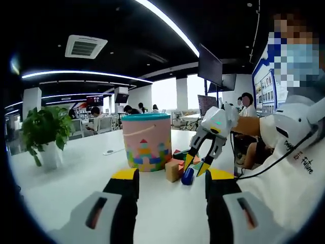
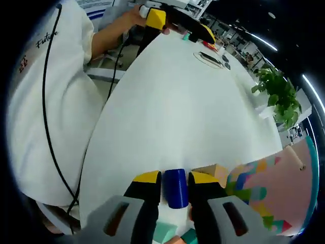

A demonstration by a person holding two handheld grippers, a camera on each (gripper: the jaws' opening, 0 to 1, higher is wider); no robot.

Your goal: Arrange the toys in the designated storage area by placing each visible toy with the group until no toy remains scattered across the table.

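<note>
A plant [image 1: 44,133] in a white pot is seen near the table's [image 1: 76,178] far left edge, clear of the work area. Mid-table stands a pink tub [image 1: 147,141] with a teal rim and a block-pattern print; it is judged to mark the storage spot, since the toys are gathered at its base.

The left gripper [image 1: 171,184] is held low over bare table short of the tub, its yellow-tipped jaws set wide apart with nothing between them. It is judged to be waiting, kept back so the other tool has room.

Just right of the tub a small group of blocks [image 1: 177,165] lies touching: a tan cube in front, with red and green pieces behind. The right gripper [image 1: 196,168] is reached down at the group's right side, jaws clamped on a blue cylinder [image 1: 188,176]. In the right gripper view the cylinder [image 2: 176,187] is seen lengthwise between the jaws of the gripper [image 2: 175,179], gripped on its curved sides, presumably so it cannot roll. Its lower end appears at or just above the table beside the tan cube [image 2: 210,172]; contact cannot be confirmed.

Judgement: the cylinder is being set with the group; release is the step left. No other loose toy is seen on the visible table.
</note>
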